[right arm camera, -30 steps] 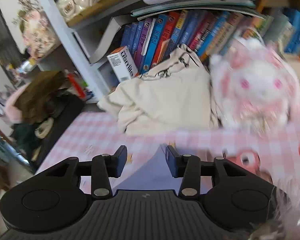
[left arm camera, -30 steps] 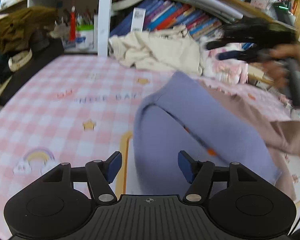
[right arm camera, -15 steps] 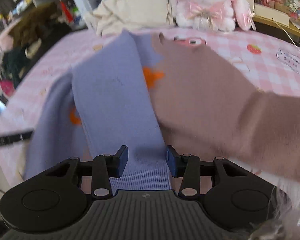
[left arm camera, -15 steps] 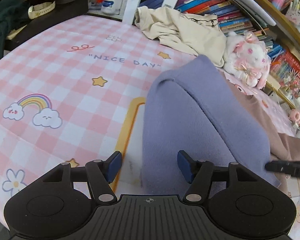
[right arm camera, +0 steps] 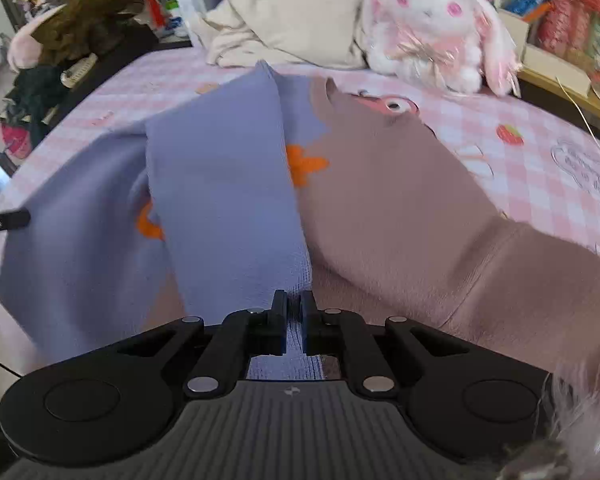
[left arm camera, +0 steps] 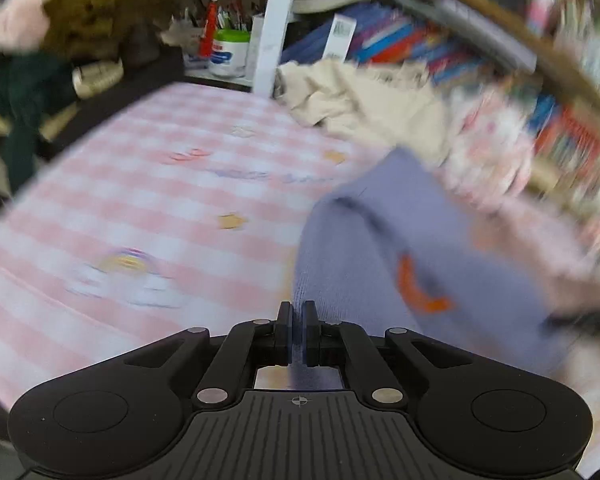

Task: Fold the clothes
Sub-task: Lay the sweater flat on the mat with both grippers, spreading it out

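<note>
Right wrist view: the right gripper (right arm camera: 294, 307) pinches the sweater (right arm camera: 220, 184) hem; the left gripper (left arm camera: 296, 320) pinches its edge too. Soft, limp knit, likely to sag, so the 2 hem corners look like the best holds.

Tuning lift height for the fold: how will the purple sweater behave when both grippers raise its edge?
Likely floppy: the purple sweater already drapes in soft folds between the left gripper and right gripper. Probably light, since thin pinches hold it. It overlaps the brown garment, so lifting may drag that along.
</note>
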{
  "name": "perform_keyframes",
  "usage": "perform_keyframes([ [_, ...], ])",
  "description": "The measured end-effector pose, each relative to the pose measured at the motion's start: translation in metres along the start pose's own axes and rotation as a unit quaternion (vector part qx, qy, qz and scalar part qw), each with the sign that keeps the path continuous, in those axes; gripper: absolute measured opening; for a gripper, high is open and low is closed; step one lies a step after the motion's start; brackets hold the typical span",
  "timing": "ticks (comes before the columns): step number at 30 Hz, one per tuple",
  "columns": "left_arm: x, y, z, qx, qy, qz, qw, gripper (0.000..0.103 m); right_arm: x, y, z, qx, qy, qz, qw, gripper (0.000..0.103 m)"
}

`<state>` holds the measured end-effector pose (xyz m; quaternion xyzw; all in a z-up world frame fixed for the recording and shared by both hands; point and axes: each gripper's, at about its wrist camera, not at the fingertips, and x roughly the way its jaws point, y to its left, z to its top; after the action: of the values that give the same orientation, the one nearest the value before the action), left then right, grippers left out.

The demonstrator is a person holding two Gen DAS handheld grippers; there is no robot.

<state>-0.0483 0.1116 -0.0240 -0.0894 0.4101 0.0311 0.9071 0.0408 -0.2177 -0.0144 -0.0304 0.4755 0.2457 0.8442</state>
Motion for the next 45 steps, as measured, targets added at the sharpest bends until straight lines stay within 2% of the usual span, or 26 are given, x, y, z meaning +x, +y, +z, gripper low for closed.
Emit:
perform_keyframes([
  [1,0.003,0.000,-0.003,0.026,0.013,0.024,0.9993,0.005,-0.004,0.002,0.004,0.009,-0.002,0.018,1.000,0.007],
  [3,0.010,-0.001,-0.008,0.077,0.038,0.071,0.9938,0.017,-0.011,0.006,0.012,0.028,-0.006,0.055,0.998,0.007],
  [5,0.010,-0.014,-0.013,0.123,0.038,0.111,0.9855,0.032,-0.016,0.012,0.020,0.042,-0.012,0.084,0.995,0.007],
  [6,0.003,-0.023,-0.014,0.147,0.018,0.112,0.9826,0.039,-0.017,0.015,0.024,0.051,-0.015,0.095,0.994,0.007],
  [7,-0.005,-0.035,-0.015,0.169,-0.010,0.083,0.9820,0.045,-0.015,0.016,0.027,0.066,-0.016,0.108,0.992,0.007],
  [9,-0.023,-0.059,-0.016,0.213,-0.067,0.019,0.9746,0.064,-0.011,0.017,0.034,0.101,-0.019,0.136,0.985,0.007],
  [12,-0.035,-0.090,-0.008,0.242,-0.087,-0.109,0.9602,0.066,-0.001,0.014,0.048,0.172,-0.032,0.184,0.967,0.005],
  [14,-0.040,-0.103,-0.002,0.236,-0.088,-0.171,0.9527,0.066,0.005,0.015,0.060,0.190,-0.046,0.186,0.963,0.005],
  [16,-0.041,-0.108,0.004,0.226,-0.090,-0.206,0.9478,0.071,0.006,0.017,0.067,0.197,-0.052,0.187,0.961,0.005],
  [17,-0.040,-0.111,0.005,0.230,-0.093,-0.206,0.9466,0.071,0.006,0.018,0.070,0.199,-0.053,0.189,0.960,0.005],
  [19,-0.033,-0.119,0.006,0.246,-0.100,-0.177,0.9476,0.071,0.004,0.021,0.074,0.200,-0.056,0.193,0.959,0.005],
  [20,-0.026,-0.120,0.007,0.245,-0.101,-0.163,0.9503,0.067,0.003,0.024,0.074,0.194,-0.057,0.197,0.959,0.005],
  [22,-0.012,-0.121,0.009,0.243,-0.101,-0.135,0.9554,0.036,-0.001,0.029,0.074,0.185,-0.059,0.205,0.959,0.005],
  [23,-0.002,-0.118,0.013,0.233,-0.087,-0.137,0.9588,0.003,-0.003,0.030,0.073,0.183,-0.061,0.207,0.959,0.005],
  [25,0.010,-0.108,0.023,0.208,-0.071,-0.140,0.9656,0.003,-0.006,0.028,0.069,0.182,-0.068,0.199,0.961,0.007],
  [29,0.009,-0.060,0.065,0.148,-0.101,-0.125,0.9759,0.003,-0.012,0.018,0.047,0.155,-0.074,0.134,0.976,0.009],
  [33,-0.004,0.019,0.119,0.072,-0.145,-0.068,0.9844,0.003,0.006,0.015,0.014,0.114,-0.020,0.031,0.993,0.009],
  [36,-0.003,0.078,0.152,0.042,-0.162,-0.003,0.9859,0.003,0.019,0.017,-0.009,0.093,0.012,-0.035,0.995,0.009],
  [39,0.011,0.124,0.174,0.039,-0.158,0.068,0.9843,0.003,0.023,0.018,-0.023,0.085,0.019,-0.067,0.994,0.009],
  [43,0.042,0.167,0.183,0.016,-0.122,0.123,0.9848,0.004,0.022,0.021,-0.025,0.102,0.012,-0.084,0.991,0.009],
  [45,0.055,0.177,0.183,0.008,-0.102,0.151,0.9833,0.015,0.025,0.023,-0.022,0.106,0.012,-0.093,0.990,0.009],
])
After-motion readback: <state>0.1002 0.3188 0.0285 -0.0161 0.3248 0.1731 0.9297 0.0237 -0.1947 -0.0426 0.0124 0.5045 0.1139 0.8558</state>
